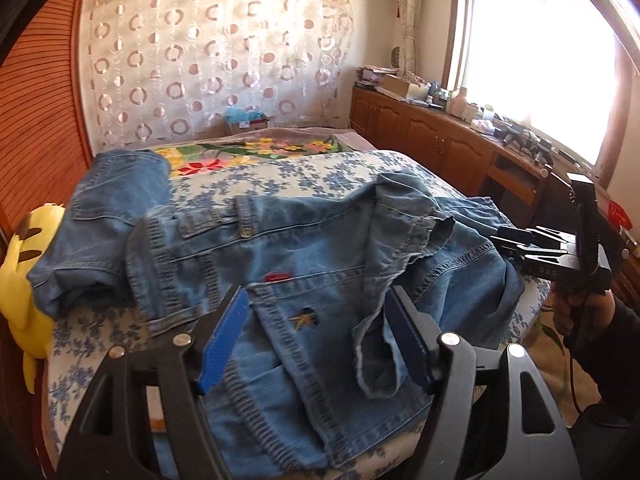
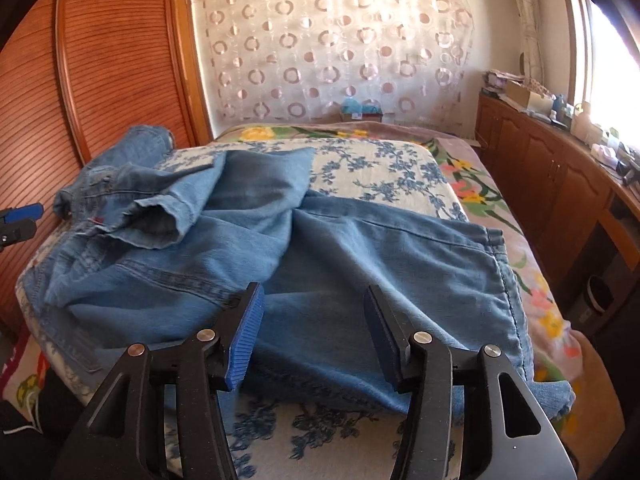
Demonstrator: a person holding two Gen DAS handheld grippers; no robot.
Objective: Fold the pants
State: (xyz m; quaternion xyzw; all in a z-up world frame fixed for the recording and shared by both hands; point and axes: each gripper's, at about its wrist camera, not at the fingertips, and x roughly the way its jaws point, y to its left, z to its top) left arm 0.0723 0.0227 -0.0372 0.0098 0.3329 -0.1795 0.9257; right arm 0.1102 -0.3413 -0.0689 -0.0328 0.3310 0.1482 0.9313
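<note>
Blue denim pants [image 1: 312, 240] lie crumpled across the flower-print bed [image 1: 280, 176], with one leg thrown back over the seat. In the left wrist view my left gripper [image 1: 316, 296] hangs open just above the waistband end, near a red tag [image 1: 277, 277] and a stitched star [image 1: 304, 320]. Its blue pads [image 1: 224, 340] touch no cloth. My right gripper [image 2: 313, 290] is open too, over the smooth leg part [image 2: 380, 272] near the bed's front edge. Each gripper also shows in the other view: right gripper [image 1: 505, 246] held by a hand, left gripper [image 2: 20, 222] at the frame's left edge.
A yellow plush toy [image 1: 24, 264] lies at the bed's left side against a slatted wooden wardrobe [image 2: 120, 60]. A long wooden cabinet [image 2: 560, 176] with cluttered top runs along the right under a bright window [image 1: 540, 40]. A box [image 1: 248, 122] sits at the bed's far end.
</note>
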